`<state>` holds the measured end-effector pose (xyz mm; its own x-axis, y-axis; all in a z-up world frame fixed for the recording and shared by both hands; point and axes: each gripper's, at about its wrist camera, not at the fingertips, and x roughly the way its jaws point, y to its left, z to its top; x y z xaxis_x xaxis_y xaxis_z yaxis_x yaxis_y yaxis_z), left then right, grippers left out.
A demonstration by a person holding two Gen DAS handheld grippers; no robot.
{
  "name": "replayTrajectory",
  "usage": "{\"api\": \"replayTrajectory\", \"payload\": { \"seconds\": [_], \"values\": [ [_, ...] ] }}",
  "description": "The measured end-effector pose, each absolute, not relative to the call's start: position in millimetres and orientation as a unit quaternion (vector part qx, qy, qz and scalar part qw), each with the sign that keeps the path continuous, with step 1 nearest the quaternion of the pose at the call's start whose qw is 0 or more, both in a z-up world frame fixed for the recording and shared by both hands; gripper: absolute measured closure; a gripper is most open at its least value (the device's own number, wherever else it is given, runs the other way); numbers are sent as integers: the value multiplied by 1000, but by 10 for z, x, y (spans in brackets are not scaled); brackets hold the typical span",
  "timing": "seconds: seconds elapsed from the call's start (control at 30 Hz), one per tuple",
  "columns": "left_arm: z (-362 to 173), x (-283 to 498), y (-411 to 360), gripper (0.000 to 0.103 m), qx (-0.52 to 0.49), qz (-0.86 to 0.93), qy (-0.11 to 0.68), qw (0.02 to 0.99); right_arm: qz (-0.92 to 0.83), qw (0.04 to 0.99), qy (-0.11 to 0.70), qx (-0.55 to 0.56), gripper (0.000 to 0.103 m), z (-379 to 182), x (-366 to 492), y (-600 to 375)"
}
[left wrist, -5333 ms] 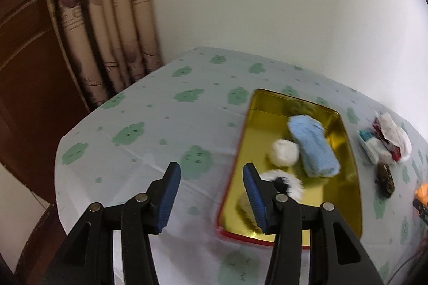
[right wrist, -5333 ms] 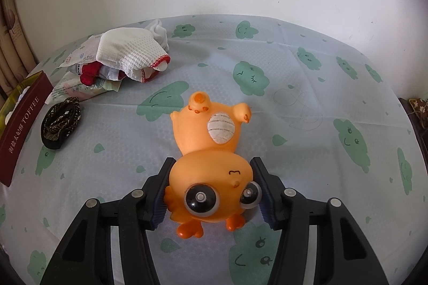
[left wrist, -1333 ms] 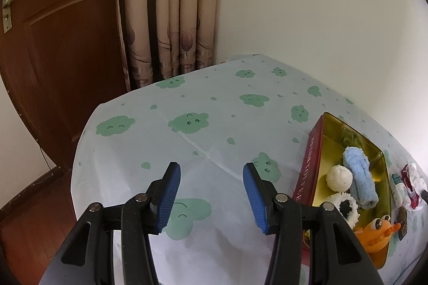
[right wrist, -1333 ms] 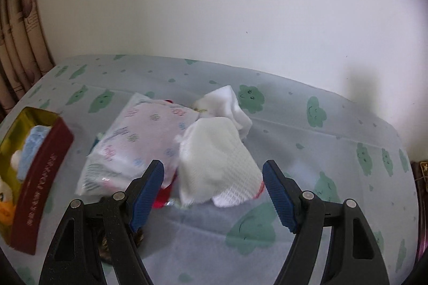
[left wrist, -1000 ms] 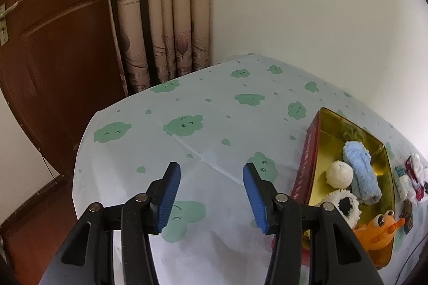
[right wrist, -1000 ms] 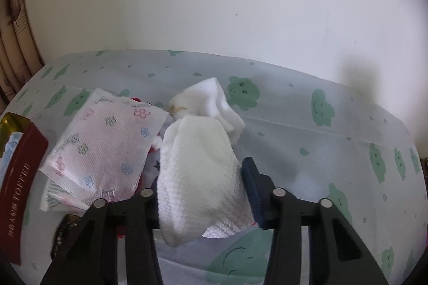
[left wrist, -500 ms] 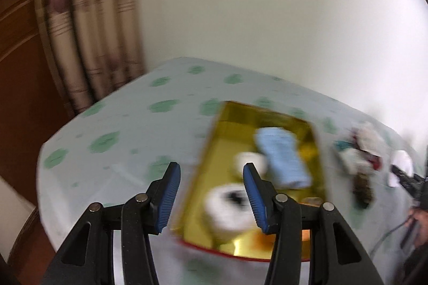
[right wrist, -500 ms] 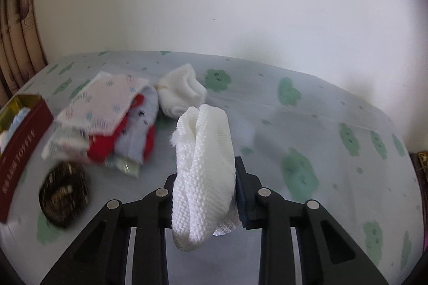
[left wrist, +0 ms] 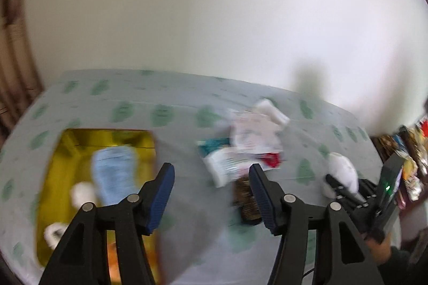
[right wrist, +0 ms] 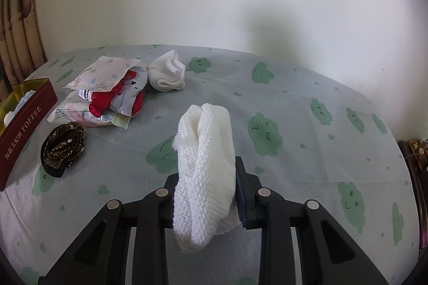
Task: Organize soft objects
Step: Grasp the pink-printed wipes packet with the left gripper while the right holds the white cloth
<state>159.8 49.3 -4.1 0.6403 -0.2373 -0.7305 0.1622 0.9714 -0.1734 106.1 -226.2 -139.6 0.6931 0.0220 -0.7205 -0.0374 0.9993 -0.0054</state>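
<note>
Pinching white knit cloth (right wrist: pixel 204 164), right tongs (right wrist: pixel 204 200)

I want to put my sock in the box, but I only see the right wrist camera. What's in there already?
Observer: A blue towel lies along the middle of the box, though the left wrist view is blurry.
Child: Anything else?
Observer: An orange toy sits at the near end.
Child: Is the other gripper busy?
Observer: No, the left gripper is open and holds nothing.
</note>
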Motion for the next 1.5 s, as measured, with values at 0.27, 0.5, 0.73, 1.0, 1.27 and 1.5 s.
{"api": "replayTrajectory", "payload": {
  "seconds": [0.27,0.5,0.73,1.0,1.27,1.5],
  "values": [
    [-324,2281,6,44,-76,-156,466,868,24,917,397,-8,77,-1440,1049,-2253],
    [-635,2733,-4,44,-131,-146,514,835,32,915,401,14,77,-1462,1061,-2310],
    [-762,2940,-26,44,-141,-124,523,831,45,911,409,24,77,-1491,1087,-2299],
    [-775,3073,-57,44,-152,-115,522,832,50,909,413,32,77,-1510,1107,-2321],
    [-744,2994,-166,95,-122,-122,520,837,51,908,414,40,77,-1511,1118,-2327],
    [-604,2866,-132,102,-112,-123,500,850,51,908,414,43,77,-1505,1117,-2329]
  ]
}}
